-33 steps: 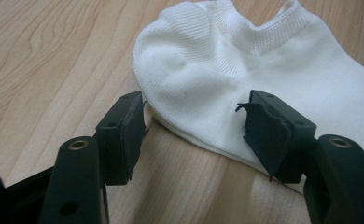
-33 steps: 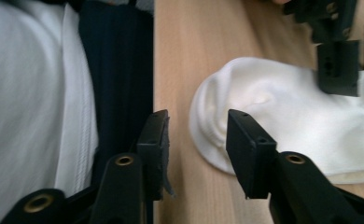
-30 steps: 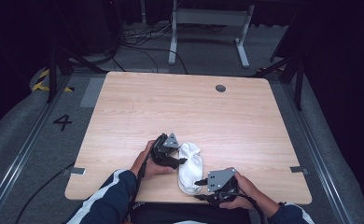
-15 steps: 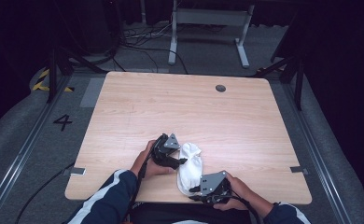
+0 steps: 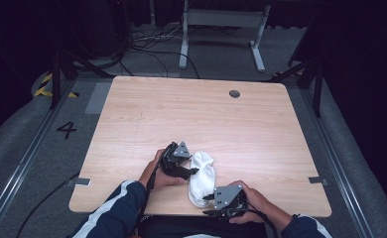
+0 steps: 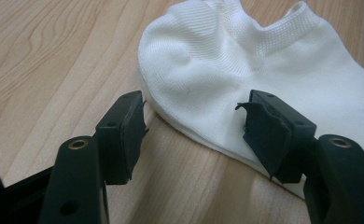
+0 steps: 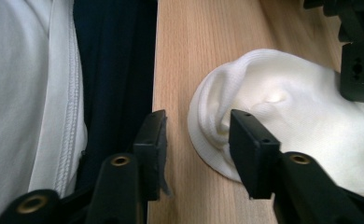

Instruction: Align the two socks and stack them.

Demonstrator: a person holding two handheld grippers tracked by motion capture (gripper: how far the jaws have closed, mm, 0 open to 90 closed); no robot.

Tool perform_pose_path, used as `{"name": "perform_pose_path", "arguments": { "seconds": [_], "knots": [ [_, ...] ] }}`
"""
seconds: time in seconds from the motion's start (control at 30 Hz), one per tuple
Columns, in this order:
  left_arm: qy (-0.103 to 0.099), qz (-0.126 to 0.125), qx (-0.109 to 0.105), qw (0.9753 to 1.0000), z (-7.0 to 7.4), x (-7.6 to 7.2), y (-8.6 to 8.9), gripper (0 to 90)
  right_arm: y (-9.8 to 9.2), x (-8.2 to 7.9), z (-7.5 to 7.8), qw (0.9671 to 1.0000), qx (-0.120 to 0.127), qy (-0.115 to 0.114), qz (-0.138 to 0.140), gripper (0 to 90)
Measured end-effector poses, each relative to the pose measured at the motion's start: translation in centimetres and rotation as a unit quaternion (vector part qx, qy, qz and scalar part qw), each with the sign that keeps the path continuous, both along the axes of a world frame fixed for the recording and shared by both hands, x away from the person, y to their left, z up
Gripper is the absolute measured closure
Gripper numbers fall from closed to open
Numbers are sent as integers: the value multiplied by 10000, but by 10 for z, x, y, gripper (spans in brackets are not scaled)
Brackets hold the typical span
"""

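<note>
Wood-grain table [image 5: 191, 114] in dark room, grey floor w/ cables – white sock [image 5: 202, 177] near front edge btwn left gripper [image 5: 190, 171] & right gripper [image 5: 209, 203], both spread wide, gripping nothing

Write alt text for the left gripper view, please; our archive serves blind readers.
A white ankle sock lies flat on a light wooden table, its cuff opening away from the camera. The left tongs stand open over its near edge, one black jaw over bare wood beside the sock, the other over the fabric, nothing gripped.
</note>
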State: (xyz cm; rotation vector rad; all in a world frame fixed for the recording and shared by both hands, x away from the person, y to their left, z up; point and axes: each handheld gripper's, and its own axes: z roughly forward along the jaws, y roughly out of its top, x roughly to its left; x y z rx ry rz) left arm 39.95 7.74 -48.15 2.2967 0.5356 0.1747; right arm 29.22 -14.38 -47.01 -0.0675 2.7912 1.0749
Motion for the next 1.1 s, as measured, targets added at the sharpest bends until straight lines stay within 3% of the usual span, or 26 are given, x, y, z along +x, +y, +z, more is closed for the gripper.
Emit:
{"name": "perform_pose_path", "arguments": {
  "seconds": [0.13,0.37,0.5,0.63,0.7,0.8,0.87,0.97,1.07,1.1],
  "knots": [
    [-2,4,-11,10000,0,0,0,380,-3,5,-3,9999,125,-21,-72,718],
    [-23,7,-4,10000,0,-1,0,380,-2,9,-3,9998,137,-55,-156,830],
    [-36,41,23,10000,0,-1,0,369,-4,10,-1,9998,100,-48,-162,841],
    [-204,78,62,9997,0,-6,-1,366,-13,12,6,9992,309,50,-263,843],
    [-194,63,78,9998,1,-8,-1,367,-15,12,11,9988,397,47,-264,843],
    [-314,-60,167,9993,3,-12,-2,372,-17,10,14,9987,431,28,-254,843],
    [-292,-133,140,9994,5,-15,-4,364,-18,9,16,9987,446,5,-246,843],
    [-346,-268,-55,9990,12,-17,-3,357,-21,9,20,9983,529,-7,-240,843],
    [-270,-353,-52,9990,13,-19,-4,366,-23,7,25,9977,634,-23,-236,843],
    [-272,-378,50,9989,11,-18,-4,375,-23,7,26,9976,654,-20,-242,843]
  ]
}}
